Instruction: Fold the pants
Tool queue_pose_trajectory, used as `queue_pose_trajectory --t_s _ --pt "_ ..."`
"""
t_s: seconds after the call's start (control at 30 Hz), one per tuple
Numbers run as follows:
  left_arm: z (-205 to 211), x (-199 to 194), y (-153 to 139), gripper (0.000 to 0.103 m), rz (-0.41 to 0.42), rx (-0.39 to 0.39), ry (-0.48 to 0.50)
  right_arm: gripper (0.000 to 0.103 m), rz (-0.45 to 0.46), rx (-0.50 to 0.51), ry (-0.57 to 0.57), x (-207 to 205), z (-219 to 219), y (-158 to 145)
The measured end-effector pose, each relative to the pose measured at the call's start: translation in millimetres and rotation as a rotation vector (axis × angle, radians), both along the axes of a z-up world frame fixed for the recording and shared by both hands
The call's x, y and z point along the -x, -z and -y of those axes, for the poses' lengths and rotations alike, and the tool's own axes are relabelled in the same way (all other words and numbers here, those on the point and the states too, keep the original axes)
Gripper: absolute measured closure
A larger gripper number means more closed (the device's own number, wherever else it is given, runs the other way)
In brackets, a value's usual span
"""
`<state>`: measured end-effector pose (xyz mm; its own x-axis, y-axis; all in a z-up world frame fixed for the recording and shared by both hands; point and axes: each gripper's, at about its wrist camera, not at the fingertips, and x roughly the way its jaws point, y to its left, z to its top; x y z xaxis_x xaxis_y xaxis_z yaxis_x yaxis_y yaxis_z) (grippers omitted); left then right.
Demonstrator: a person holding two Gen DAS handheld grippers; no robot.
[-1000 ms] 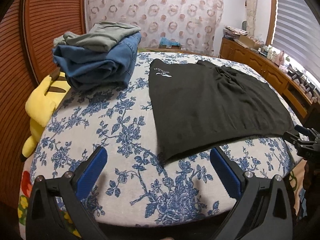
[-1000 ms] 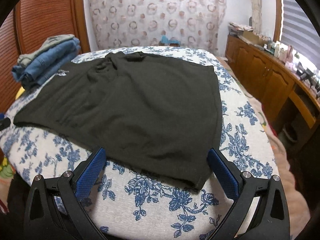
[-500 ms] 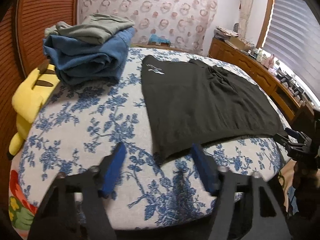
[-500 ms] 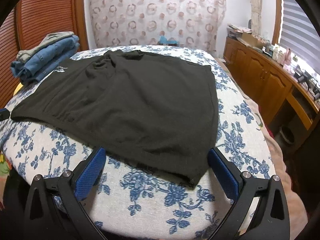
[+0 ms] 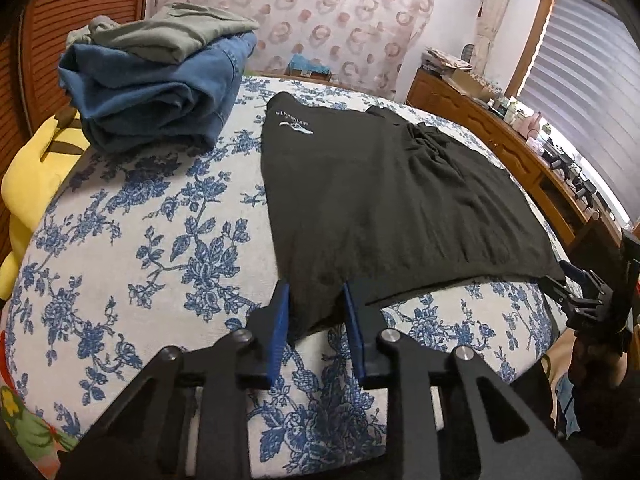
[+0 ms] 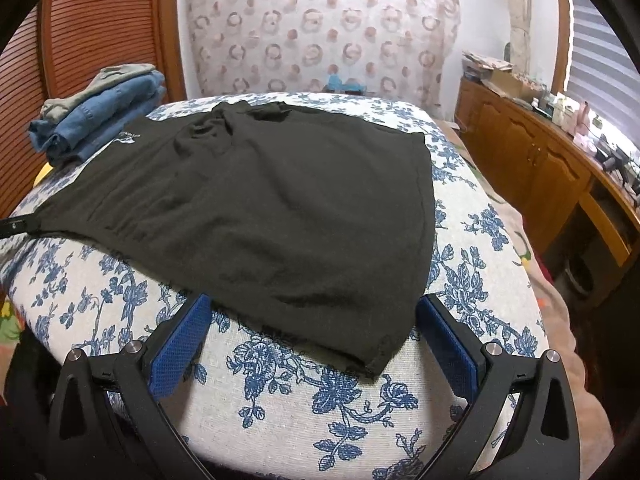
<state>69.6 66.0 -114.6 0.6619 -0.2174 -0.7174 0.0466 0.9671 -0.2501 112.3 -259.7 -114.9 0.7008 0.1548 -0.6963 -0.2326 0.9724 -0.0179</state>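
Black pants [image 5: 384, 200] with a small white logo lie flat on the blue-flowered bed cover [image 5: 168, 248]. My left gripper [image 5: 314, 304] has its blue pads closed on the near left corner of the pants. In the right wrist view the pants [image 6: 280, 208] spread across the bed, and my right gripper [image 6: 312, 316] is open, its pads on either side of the near right corner without touching it. The right gripper also shows at the far right of the left wrist view [image 5: 576, 284].
A stack of folded blue jeans and grey-green pants [image 5: 160, 80] sits at the back left of the bed. A yellow plush toy [image 5: 32, 184] lies at the left edge. A wooden sideboard [image 6: 540, 168] runs along the right wall.
My left gripper moved forward onto the pants' near left corner and its jaws closed on it. My right gripper stayed open and edged closer to the right corner.
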Motion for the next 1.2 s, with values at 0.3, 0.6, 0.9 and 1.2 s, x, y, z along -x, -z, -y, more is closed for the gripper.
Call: queue_pose_trajectory --t_s 0.3,0.6,0.9,1.2 --pt "2 -4 -3 0.099 0.012 -0.008 0.009 0.0 0.004 -0.003 -0.017 1 1 0" --pt "31 -13 -42 0.102 0.101 -0.005 0.109 0.044 -0.001 -0.051 -0.041 -1 11 -15" --pt "92 -30 -74 0.103 0.172 0.006 0.257 0.06 0.039 -0.051 -0.028 3 27 -31" --pt "136 -52 -86 0.103 0.182 0.014 0.346 0.062 0.058 -0.064 -0.036 3 36 -36"
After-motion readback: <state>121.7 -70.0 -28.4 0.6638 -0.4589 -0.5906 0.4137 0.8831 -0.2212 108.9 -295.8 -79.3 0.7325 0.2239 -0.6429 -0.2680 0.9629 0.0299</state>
